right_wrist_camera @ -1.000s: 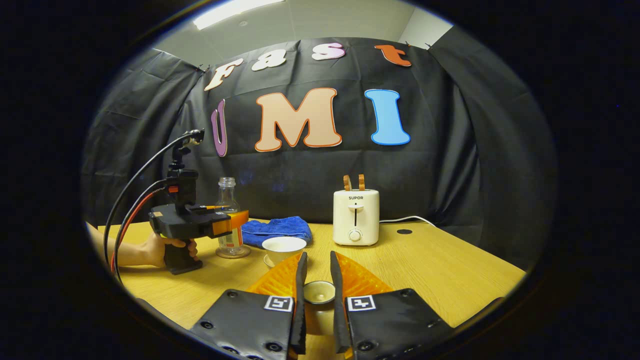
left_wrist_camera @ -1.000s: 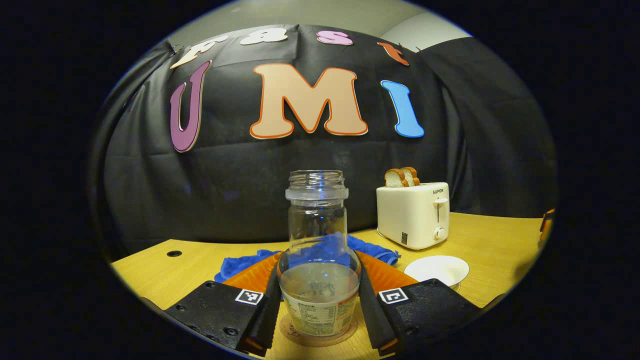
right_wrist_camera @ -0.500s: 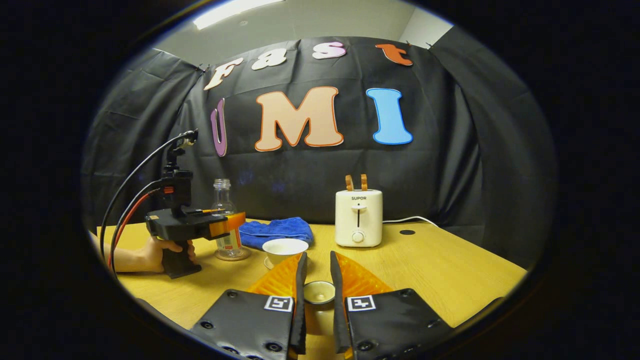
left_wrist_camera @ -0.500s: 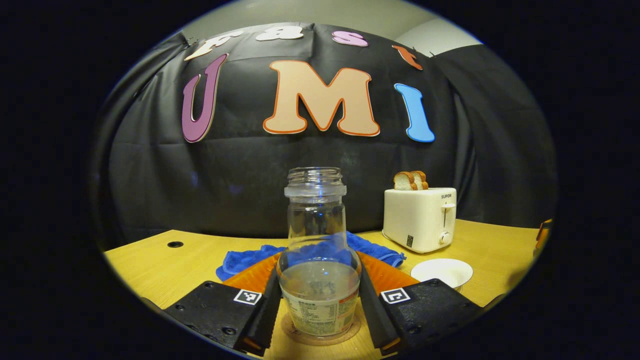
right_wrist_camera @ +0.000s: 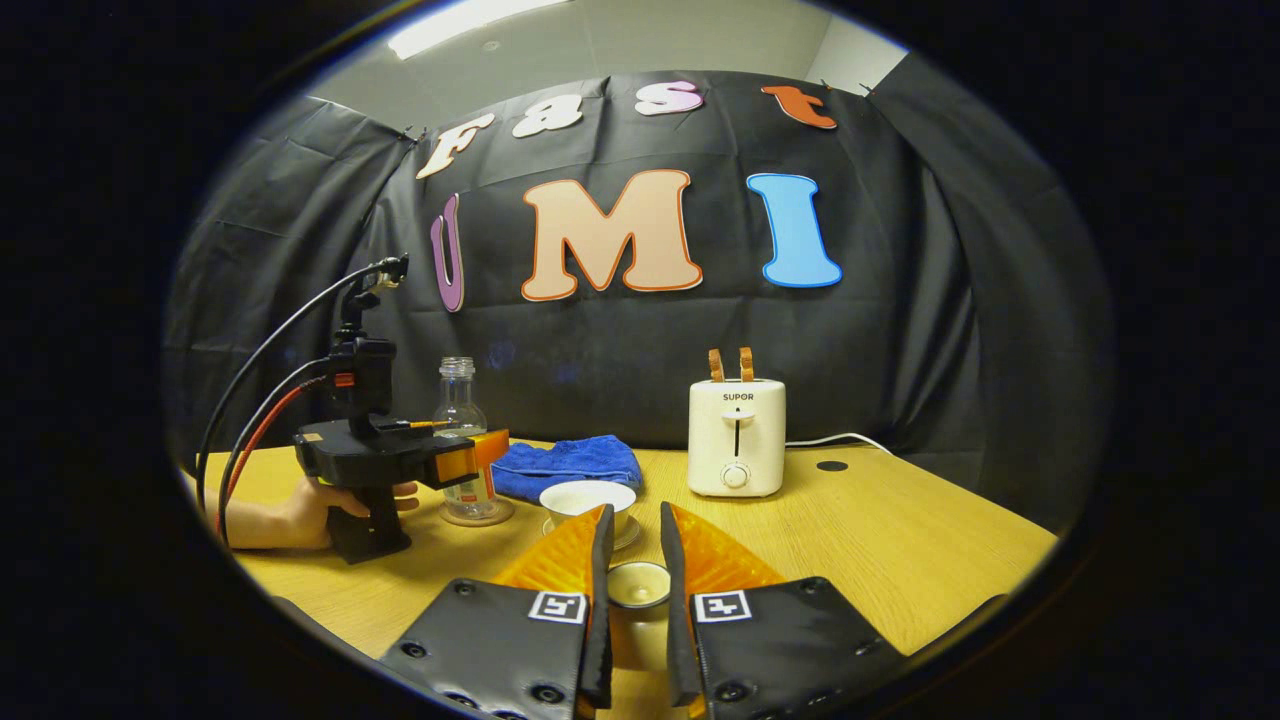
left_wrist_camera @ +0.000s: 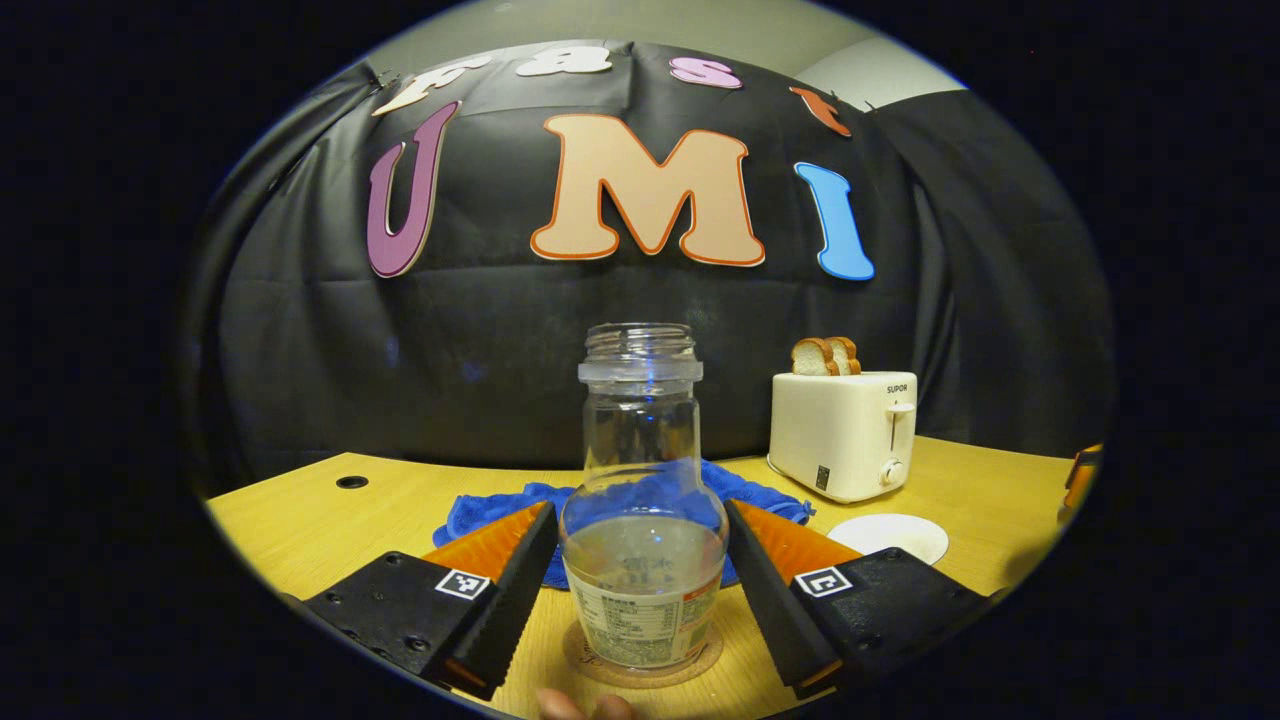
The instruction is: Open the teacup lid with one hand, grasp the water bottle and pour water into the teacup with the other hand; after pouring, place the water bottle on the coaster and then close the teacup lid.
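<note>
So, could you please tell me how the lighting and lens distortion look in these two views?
Left gripper view: even, dim light; sharp water bottle; the fisheye bows the table edge. Right gripper view: bright ceiling light strip glares at the top; toaster crisp, wall curved.

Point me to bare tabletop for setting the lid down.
Free: the stretch right of the toaster past the cable hole, and the near strip in front of the toaster. Crowded: left side, where bottle, cloth, teacup and left tool bunch.
</note>
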